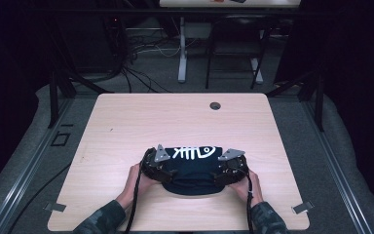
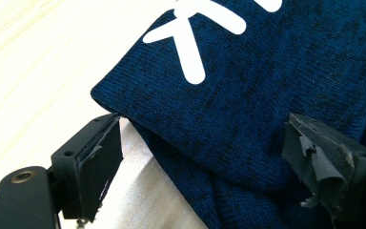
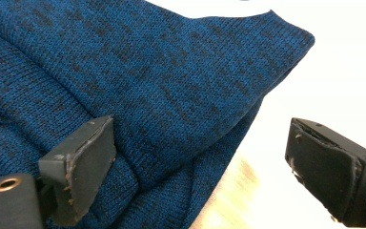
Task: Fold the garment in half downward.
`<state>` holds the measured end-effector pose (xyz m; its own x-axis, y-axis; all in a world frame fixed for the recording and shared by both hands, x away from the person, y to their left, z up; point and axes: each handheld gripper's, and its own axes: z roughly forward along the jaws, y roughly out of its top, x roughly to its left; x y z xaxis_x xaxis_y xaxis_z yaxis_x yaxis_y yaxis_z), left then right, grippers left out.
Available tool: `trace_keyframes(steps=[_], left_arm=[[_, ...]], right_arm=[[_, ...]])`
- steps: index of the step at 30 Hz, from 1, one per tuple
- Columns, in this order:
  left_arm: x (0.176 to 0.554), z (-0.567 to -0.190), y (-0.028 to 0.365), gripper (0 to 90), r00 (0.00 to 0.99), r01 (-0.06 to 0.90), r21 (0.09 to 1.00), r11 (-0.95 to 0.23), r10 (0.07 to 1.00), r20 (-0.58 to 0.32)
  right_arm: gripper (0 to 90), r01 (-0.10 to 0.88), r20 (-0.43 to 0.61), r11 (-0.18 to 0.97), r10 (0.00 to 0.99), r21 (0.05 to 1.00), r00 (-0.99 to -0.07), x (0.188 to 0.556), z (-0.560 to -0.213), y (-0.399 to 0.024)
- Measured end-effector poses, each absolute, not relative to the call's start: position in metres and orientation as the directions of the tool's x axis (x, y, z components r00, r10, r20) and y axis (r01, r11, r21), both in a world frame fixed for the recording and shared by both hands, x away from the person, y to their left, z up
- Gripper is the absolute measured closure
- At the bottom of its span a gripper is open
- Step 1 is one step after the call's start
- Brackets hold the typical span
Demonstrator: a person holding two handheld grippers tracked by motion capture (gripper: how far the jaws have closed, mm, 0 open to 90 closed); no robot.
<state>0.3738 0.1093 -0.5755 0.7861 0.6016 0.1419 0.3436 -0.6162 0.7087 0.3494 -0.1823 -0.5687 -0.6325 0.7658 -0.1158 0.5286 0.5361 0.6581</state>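
A folded dark blue knit garment [image 1: 191, 170] with a white fish-skeleton print [image 1: 194, 152] lies on the wooden table [image 1: 126, 126], near its front middle. My left gripper [image 1: 167, 172] is at the garment's left side, held in a hand. In the left gripper view it [image 2: 209, 167] stands open, and the folded corner of the garment [image 2: 248, 95] lies between its jaws. My right gripper [image 1: 222, 173] is at the garment's right side. In the right gripper view it [image 3: 205, 171] is open too, straddling the folded edge of the garment [image 3: 162, 95].
A round cable hole [image 1: 215, 106] sits near the table's far edge. Small metal brackets [image 1: 54, 206] [image 1: 303, 207] stick out at the front corners. Beyond the table stand another desk's legs [image 1: 182, 53] and floor cables [image 1: 141, 78].
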Motion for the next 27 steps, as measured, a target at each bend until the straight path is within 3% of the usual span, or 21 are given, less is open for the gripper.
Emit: trace_keyframes(steps=[5,9,19,27], left_arm=[[0.374,-0.574,0.110,10.3,0.785,0.345,0.717,-0.606,0.605,0.134],[0.374,-0.563,0.117,2.2,0.785,0.349,0.749,-0.564,0.613,0.095],[0.355,-0.544,0.151,0.2,0.745,0.355,0.779,-0.516,0.660,0.098],[0.345,-0.552,0.182,0.0,0.716,0.404,0.762,-0.506,0.694,0.082]], right_arm=[[8.9,0.529,-0.120,0.535,0.769,0.659,-0.629,0.349,-0.568,-0.182],[7.6,0.505,-0.095,0.495,0.775,0.708,-0.625,0.344,-0.558,-0.185],[7.5,0.493,-0.056,0.432,0.792,0.755,-0.608,0.324,-0.532,-0.207],[7.8,0.535,-0.032,0.376,0.838,0.757,-0.544,0.303,-0.537,-0.243]])
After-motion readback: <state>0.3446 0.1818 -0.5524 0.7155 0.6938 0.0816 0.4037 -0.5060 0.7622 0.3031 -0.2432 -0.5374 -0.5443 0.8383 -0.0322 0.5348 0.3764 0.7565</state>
